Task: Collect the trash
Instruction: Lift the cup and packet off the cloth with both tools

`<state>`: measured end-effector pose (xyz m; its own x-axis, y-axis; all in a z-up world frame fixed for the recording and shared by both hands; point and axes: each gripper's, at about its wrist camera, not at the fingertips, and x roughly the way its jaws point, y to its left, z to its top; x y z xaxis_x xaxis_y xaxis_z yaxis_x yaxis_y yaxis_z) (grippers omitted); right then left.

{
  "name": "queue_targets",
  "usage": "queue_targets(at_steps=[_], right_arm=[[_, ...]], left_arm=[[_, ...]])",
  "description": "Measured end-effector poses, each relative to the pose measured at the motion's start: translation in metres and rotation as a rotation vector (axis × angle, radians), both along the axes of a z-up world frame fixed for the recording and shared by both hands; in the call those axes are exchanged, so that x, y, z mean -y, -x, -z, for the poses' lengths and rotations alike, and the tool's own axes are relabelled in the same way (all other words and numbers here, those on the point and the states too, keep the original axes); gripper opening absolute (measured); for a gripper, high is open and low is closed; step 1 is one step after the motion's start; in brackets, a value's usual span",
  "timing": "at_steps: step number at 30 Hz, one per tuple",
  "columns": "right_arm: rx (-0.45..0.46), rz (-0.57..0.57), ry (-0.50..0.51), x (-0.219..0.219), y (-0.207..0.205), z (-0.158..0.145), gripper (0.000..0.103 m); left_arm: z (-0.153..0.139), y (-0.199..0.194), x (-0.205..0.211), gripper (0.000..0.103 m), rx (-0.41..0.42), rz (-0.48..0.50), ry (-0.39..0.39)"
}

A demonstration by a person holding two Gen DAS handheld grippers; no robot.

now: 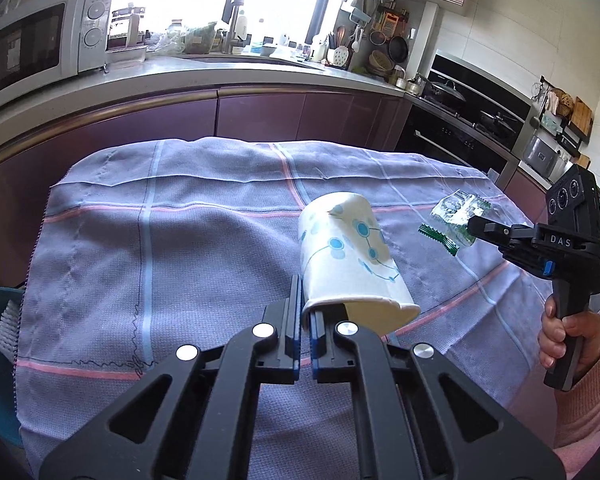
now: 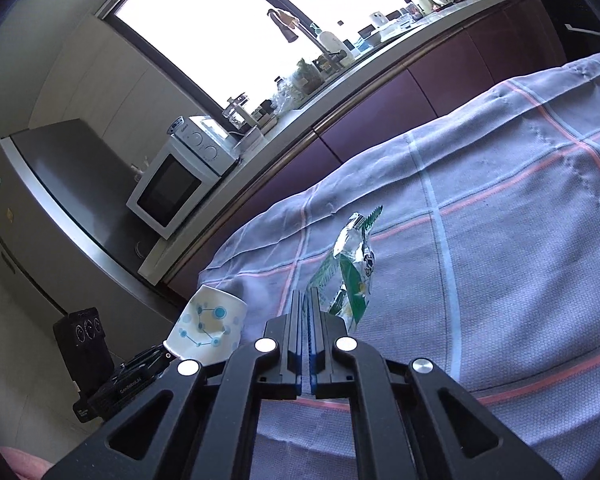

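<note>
Left gripper (image 1: 305, 312) is clamped on the rim of the paper cup (image 1: 350, 256), lifted above the blue checked cloth (image 1: 180, 240). Right gripper (image 2: 309, 312), at 3 o'clock, pinches the green wrapper (image 2: 350, 264) above the cloth.
</note>
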<state>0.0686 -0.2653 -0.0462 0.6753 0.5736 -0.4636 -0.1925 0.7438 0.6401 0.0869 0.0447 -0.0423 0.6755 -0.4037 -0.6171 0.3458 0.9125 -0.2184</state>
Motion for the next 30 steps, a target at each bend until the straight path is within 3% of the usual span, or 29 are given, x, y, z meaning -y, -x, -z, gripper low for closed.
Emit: queue_targets(at_steps=[30], right_arm=[[0.064,-0.33,-0.012,-0.128,0.001,-0.019,0.002]], left_arm=[[-0.032,0.068,-0.102,0.004,0.087,-0.173,0.026]])
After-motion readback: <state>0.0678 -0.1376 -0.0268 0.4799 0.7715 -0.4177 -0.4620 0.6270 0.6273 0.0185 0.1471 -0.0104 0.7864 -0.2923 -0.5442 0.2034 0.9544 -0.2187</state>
